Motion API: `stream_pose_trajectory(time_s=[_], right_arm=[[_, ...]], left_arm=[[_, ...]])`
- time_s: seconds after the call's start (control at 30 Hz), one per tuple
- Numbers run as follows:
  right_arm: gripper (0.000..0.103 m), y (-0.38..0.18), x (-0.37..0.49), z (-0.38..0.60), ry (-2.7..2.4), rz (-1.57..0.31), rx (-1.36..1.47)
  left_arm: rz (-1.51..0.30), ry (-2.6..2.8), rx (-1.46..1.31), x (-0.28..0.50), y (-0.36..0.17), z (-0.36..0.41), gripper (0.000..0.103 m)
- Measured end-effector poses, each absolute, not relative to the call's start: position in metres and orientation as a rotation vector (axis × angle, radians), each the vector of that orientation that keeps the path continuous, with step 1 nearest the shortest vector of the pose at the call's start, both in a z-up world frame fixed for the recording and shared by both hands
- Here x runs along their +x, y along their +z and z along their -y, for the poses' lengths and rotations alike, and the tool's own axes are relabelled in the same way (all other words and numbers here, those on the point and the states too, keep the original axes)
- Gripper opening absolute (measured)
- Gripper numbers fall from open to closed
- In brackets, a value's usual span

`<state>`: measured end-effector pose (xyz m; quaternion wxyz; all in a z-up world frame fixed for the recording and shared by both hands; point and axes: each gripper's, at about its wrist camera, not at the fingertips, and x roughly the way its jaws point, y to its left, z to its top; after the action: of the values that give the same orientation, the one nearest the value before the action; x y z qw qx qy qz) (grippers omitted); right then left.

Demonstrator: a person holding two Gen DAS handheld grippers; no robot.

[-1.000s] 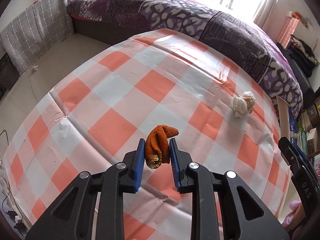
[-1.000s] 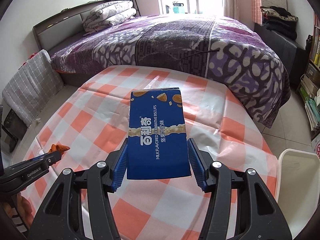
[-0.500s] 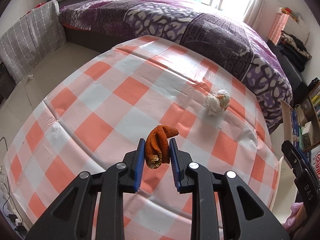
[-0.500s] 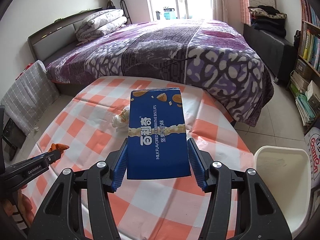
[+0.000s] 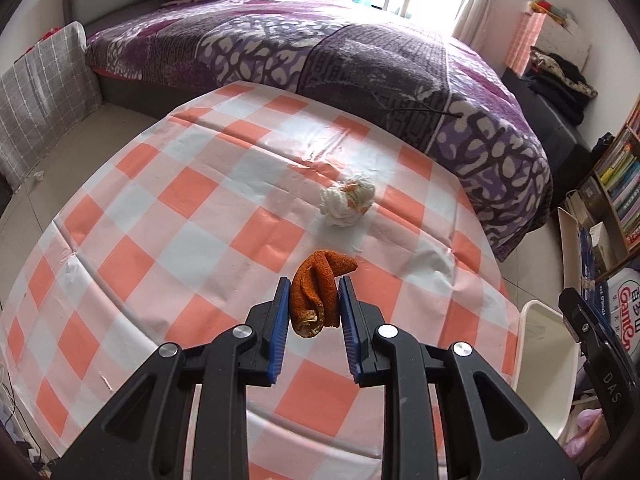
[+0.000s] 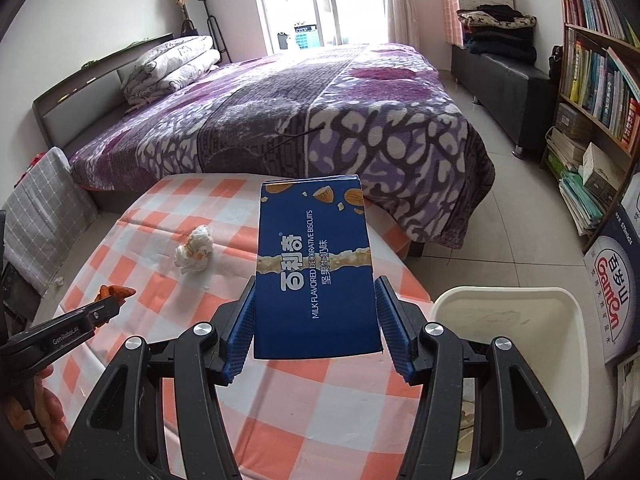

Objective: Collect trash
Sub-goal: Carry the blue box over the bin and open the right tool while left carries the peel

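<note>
My left gripper (image 5: 313, 304) is shut on a curled piece of orange peel (image 5: 316, 292), held above the checked tablecloth (image 5: 168, 216). My right gripper (image 6: 316, 312) is shut on a blue biscuit box (image 6: 316, 272), its pads pressed against the box's two sides. A crumpled white tissue (image 5: 348, 199) lies on the table beyond the peel; the right wrist view shows the same tissue (image 6: 195, 251) left of the box. A white bin (image 6: 516, 344) stands past the table's right edge, and its rim (image 5: 538, 356) shows in the left wrist view. The left gripper (image 6: 108, 308) with the peel appears at the left of the right wrist view.
A bed with a purple patterned blanket (image 6: 320, 120) runs behind the table. Bookshelves (image 6: 596, 80) and a boxed carton (image 6: 616, 280) stand on the right by the bin. A grey checked cushion (image 5: 36, 92) leans at the left. Tiled floor (image 6: 508, 216) lies between bed and shelves.
Both grippers have travelled rightwards over the table with their loads still held. The tissue has slid toward the middle of the left view, and the white bin has come into fuller view.
</note>
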<state>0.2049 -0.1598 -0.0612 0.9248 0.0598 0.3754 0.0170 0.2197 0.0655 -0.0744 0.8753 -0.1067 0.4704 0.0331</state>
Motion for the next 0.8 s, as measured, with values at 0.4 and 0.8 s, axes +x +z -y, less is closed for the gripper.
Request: stream_pose_trajectory(time_s=[0.4,0.8], right_arm=[[0.054,-0.060,0.193,0.219,-0.091,-0.783,0.202],[0.054,-0.061,0.183,0.275,-0.224,-0.790,0.285]], left_arm=[[-0.981,-0.035,-0.163,0.220,-0.068,-0.005,0.025],[-0.993,-0.124,-0.089,0.217,-0.071,0.054,0.025]])
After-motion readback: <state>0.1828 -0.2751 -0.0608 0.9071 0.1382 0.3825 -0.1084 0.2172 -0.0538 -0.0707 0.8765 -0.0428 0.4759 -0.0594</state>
